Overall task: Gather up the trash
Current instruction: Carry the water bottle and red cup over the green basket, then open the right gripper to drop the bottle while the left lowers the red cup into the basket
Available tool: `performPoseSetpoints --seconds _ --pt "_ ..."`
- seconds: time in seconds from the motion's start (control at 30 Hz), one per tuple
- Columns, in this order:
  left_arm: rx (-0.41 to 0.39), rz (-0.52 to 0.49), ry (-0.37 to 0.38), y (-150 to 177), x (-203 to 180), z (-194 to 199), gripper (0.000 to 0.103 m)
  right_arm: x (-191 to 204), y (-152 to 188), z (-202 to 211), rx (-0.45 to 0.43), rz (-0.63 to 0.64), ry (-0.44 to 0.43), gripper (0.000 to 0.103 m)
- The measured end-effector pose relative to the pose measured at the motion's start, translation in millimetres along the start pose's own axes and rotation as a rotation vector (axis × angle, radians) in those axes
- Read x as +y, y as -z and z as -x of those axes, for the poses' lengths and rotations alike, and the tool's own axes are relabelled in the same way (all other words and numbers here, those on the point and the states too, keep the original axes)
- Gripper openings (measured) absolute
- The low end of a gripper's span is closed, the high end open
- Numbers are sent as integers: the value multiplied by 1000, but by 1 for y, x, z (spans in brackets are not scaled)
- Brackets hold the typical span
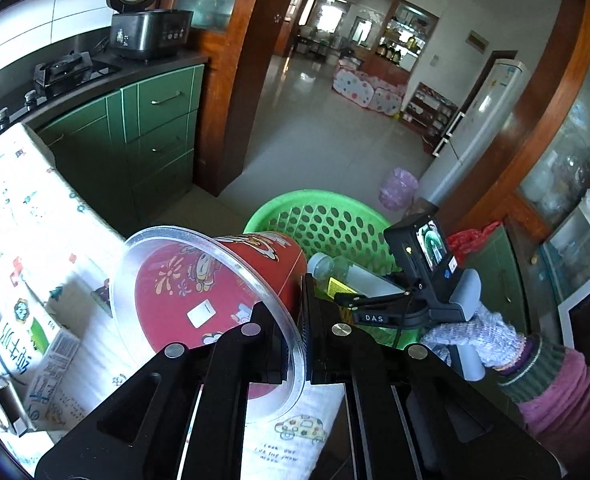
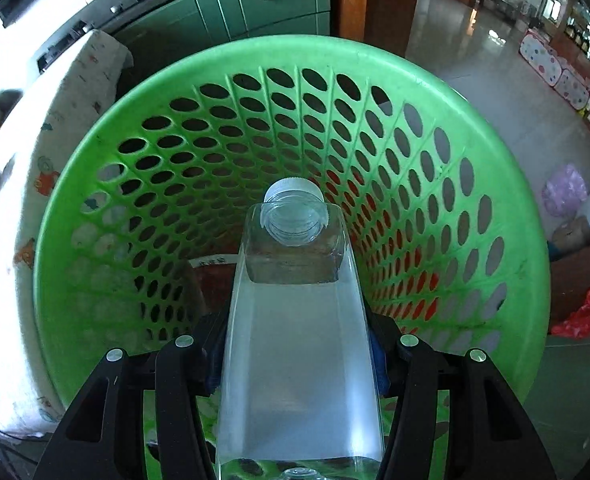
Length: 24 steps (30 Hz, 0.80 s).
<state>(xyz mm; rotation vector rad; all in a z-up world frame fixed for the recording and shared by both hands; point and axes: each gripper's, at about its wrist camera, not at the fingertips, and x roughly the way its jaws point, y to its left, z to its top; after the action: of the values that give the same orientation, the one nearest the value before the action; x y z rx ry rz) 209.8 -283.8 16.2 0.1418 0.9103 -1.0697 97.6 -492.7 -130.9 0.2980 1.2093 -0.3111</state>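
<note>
My left gripper (image 1: 295, 344) is shut on the clear rim of a red printed tub (image 1: 211, 292), which tilts over the table edge beside a green perforated basket (image 1: 327, 224). My right gripper (image 2: 297, 344) is shut on a clear square plastic bottle (image 2: 299, 340) with a white cap (image 2: 293, 192). The bottle points cap-first down into the green basket (image 2: 495, 152), over its opening. In the left wrist view the right gripper (image 1: 351, 300) holds the bottle (image 1: 335, 272) above the basket, gripped by a gloved hand (image 1: 483, 336).
A table under a white cartoon-print cloth (image 1: 35, 216) carries cartons (image 1: 23, 340) at the left. Green kitchen cabinets (image 1: 151, 120) stand behind. A red plastic bag (image 2: 587, 312) and a pink bag (image 2: 565, 188) lie on the floor near the basket. Open tiled floor (image 1: 315, 120) stretches beyond.
</note>
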Motion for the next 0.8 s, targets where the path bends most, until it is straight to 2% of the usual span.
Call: performPoseSetpoints --seconds 0.13,0.2,0.4,0.8 --pt "11 3 9 -3 -1 -8 4 0 -3 -3 12 -9 10 53" --pt "18 -1 10 -4 -4 -12 4 -2 -3 -1 1 -18 14 58" --pt "27 -4 21 -9 -9 -22 4 -3 0 12 -33 -17 15 58" --pt "84 -37 58 -12 -34 -58 4 -11 38 94 -206 -23 -28 63"
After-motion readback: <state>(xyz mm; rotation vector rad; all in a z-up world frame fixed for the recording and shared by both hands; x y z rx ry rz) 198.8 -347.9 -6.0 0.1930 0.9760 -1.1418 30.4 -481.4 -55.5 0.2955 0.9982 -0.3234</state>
